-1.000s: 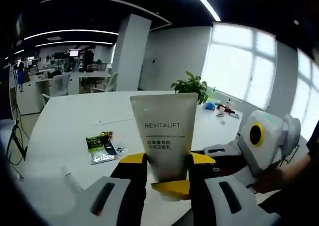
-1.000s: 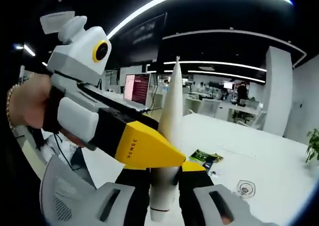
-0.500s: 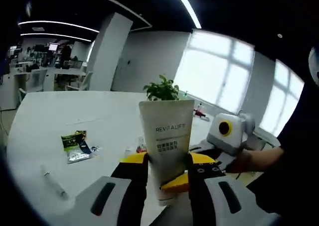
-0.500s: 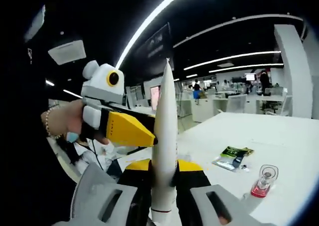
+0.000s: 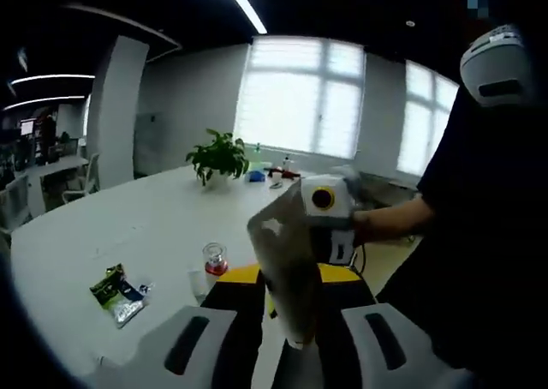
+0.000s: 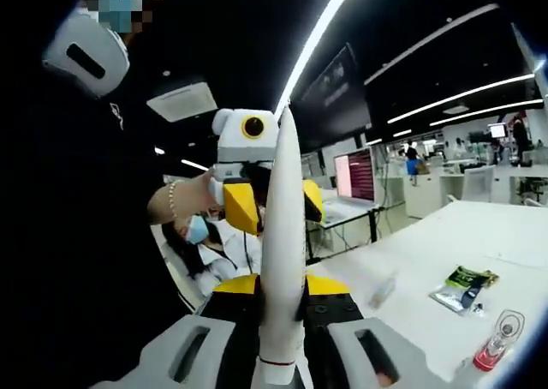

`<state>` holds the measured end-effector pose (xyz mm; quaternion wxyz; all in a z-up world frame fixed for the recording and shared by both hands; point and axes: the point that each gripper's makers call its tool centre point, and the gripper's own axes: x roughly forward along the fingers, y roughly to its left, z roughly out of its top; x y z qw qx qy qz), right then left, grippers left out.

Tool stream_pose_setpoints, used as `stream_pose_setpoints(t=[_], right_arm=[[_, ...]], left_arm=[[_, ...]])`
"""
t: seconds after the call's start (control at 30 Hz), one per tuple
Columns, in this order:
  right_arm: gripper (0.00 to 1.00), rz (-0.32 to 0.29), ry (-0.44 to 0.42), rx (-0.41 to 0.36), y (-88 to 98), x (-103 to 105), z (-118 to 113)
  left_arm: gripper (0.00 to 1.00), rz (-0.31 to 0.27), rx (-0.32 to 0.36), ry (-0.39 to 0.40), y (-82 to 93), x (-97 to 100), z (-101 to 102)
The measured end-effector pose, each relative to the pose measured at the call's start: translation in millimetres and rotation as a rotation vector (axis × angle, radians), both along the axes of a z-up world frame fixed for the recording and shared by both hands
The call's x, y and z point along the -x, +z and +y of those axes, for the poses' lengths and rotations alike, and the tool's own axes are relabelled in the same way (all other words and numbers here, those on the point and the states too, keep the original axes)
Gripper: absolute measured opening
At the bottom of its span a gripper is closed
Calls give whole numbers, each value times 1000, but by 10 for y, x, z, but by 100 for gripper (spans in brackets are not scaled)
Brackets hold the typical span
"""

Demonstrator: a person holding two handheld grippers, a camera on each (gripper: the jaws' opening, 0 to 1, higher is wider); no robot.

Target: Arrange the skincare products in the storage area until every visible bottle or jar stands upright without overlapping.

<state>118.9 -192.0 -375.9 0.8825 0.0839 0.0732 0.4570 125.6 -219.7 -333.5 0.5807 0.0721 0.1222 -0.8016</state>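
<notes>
Table (image 5: 111, 235): I see a wide bare stretch at far left; its near edge runs just beside my jaws.
Packet (image 5: 117, 293): left, near that edge.
Small bottle (image 5: 214, 259): upright, red-based.
Left gripper (image 5: 287, 299): pinching the tube (image 5: 287, 273) low, off the table.
Right gripper (image 6: 281, 308): clamped on the tube, edge-on.
Person (image 6: 94, 218): close left, crowding me.

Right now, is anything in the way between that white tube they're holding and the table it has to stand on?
Nothing visible blocks it. Both grippers clamp the tube above the white table; a small red-bottomed jar and a green packet lie off to the side.
</notes>
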Motion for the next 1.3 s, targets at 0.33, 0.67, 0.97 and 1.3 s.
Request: stream_pose_setpoints(t=[0.33,0.67,0.97,1.3], right_arm=[[10,3,54,76,-96,34,77],[15,105,-16,355,-644,-41,-119],[15,167,-125,410,-858,-118,-431],[11,206,-202,420,-930,-192,-722]], left_arm=[[22,-5,-30,-33,-88,129,-99],[19,-232,-159,-72,-571,268,-264],[19,-217,-165,-48,-805,139,-474],[18,-215,-204,-43,-1163,-157,-588]])
